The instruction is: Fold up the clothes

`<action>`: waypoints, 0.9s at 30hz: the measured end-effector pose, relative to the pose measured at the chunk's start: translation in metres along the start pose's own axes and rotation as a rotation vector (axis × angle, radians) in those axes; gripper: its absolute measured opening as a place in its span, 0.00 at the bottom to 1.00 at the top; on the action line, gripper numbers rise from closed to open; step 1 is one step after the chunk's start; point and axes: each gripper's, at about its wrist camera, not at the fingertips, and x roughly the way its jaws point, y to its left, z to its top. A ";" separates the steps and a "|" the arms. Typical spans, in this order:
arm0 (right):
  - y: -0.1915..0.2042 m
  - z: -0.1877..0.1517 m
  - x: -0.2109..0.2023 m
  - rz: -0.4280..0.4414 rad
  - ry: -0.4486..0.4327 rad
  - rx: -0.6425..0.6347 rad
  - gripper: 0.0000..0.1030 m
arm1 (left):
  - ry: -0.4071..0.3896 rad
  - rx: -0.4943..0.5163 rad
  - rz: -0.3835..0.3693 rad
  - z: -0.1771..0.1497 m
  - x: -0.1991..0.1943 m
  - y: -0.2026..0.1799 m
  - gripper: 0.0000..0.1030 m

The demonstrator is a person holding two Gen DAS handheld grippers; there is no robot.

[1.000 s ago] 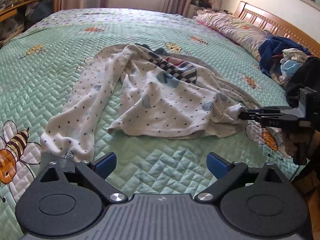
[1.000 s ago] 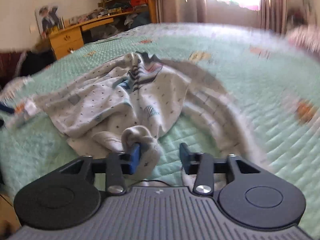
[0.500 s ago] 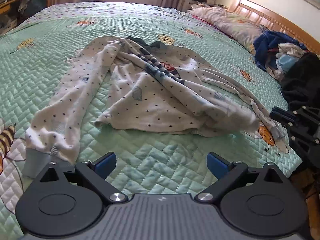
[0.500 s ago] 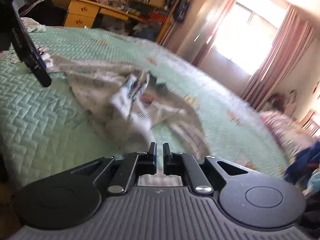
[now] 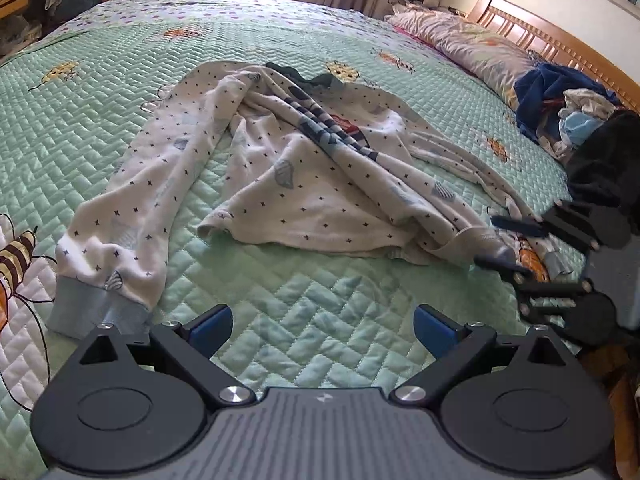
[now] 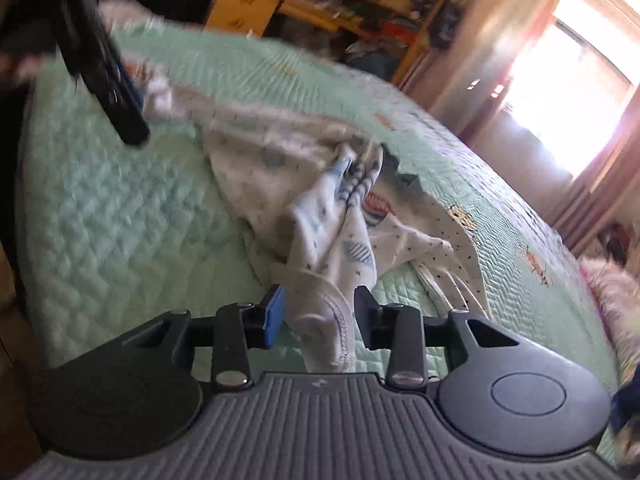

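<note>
The right wrist view is smeared with blur, and folds hide much of the white spotted shirt (image 5: 304, 184), which lies crumpled in the middle of the green quilt (image 5: 320, 320). One sleeve (image 5: 132, 216) stretches long toward the left gripper (image 5: 322, 326), cuff nearest, while the hem points toward the right gripper (image 6: 318, 318). The left gripper's fingers gape wide over bare quilt. The right gripper's fingers are parted, with a bunched hem corner between them.

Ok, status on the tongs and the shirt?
Left tongs open, empty, near the cuff. Right tongs open around the shirt hem. Shirt crumpled, unfolded. Nothing blocking.
</note>
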 end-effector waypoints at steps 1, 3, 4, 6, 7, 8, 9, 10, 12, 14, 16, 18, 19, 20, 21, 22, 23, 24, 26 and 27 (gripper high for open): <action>-0.002 -0.001 0.004 0.004 0.011 -0.001 0.39 | 0.004 0.001 0.000 0.000 0.001 0.000 0.95; -0.013 -0.003 0.008 0.028 0.022 0.048 0.39 | 0.012 0.002 0.001 -0.001 0.004 0.000 0.95; -0.019 -0.004 0.008 0.055 0.021 0.087 0.42 | 0.016 0.003 0.002 -0.001 0.005 0.000 0.95; -0.031 -0.007 0.006 0.120 0.014 0.160 0.54 | 0.023 0.002 0.001 -0.002 0.006 0.002 0.95; -0.035 -0.009 0.004 0.138 0.004 0.192 0.58 | 0.026 0.000 -0.001 -0.003 0.008 0.002 0.95; -0.040 -0.011 0.003 0.156 -0.006 0.224 0.58 | 0.030 0.000 -0.003 -0.004 0.009 0.002 0.95; -0.046 -0.014 0.002 0.180 -0.012 0.269 0.58 | 0.034 0.002 -0.004 -0.004 0.010 0.001 0.95; -0.054 -0.018 0.004 0.213 -0.013 0.322 0.58 | 0.037 0.005 -0.004 -0.004 0.012 0.000 0.95; -0.067 -0.024 0.010 0.273 -0.003 0.418 0.58 | 0.041 0.008 -0.006 -0.005 0.013 -0.001 0.95; -0.075 -0.028 0.022 0.288 0.034 0.476 0.56 | 0.042 0.009 -0.005 -0.005 0.013 -0.001 0.95; -0.075 -0.027 0.026 0.281 0.047 0.482 0.20 | 0.041 0.005 -0.001 -0.005 0.012 0.000 0.95; -0.062 -0.020 0.021 0.190 0.036 0.404 0.13 | 0.040 -0.008 0.001 -0.004 0.013 0.003 0.95; -0.051 -0.016 0.020 0.100 0.040 0.327 0.11 | 0.040 -0.014 0.002 -0.004 0.013 0.004 0.95; -0.040 -0.011 0.018 0.009 0.044 0.251 0.11 | 0.040 -0.020 0.003 -0.004 0.014 0.005 0.95; -0.029 -0.006 0.017 -0.081 0.047 0.174 0.11 | 0.042 -0.025 0.001 -0.004 0.014 0.005 0.95; -0.019 -0.003 0.018 -0.199 0.045 0.109 0.11 | 0.045 -0.026 -0.004 -0.004 0.015 0.005 0.95; -0.013 -0.001 0.019 -0.300 0.032 0.085 0.11 | 0.046 -0.022 -0.008 -0.005 0.015 0.003 0.95; -0.013 0.000 0.020 -0.355 0.019 0.117 0.12 | 0.046 -0.017 -0.012 -0.006 0.014 0.001 0.95; -0.017 -0.002 0.026 -0.411 0.041 0.226 0.13 | 0.042 -0.007 -0.014 -0.007 0.012 -0.001 0.95; -0.017 -0.005 0.031 -0.427 0.066 0.254 0.13 | 0.040 -0.002 -0.015 -0.007 0.011 -0.002 0.95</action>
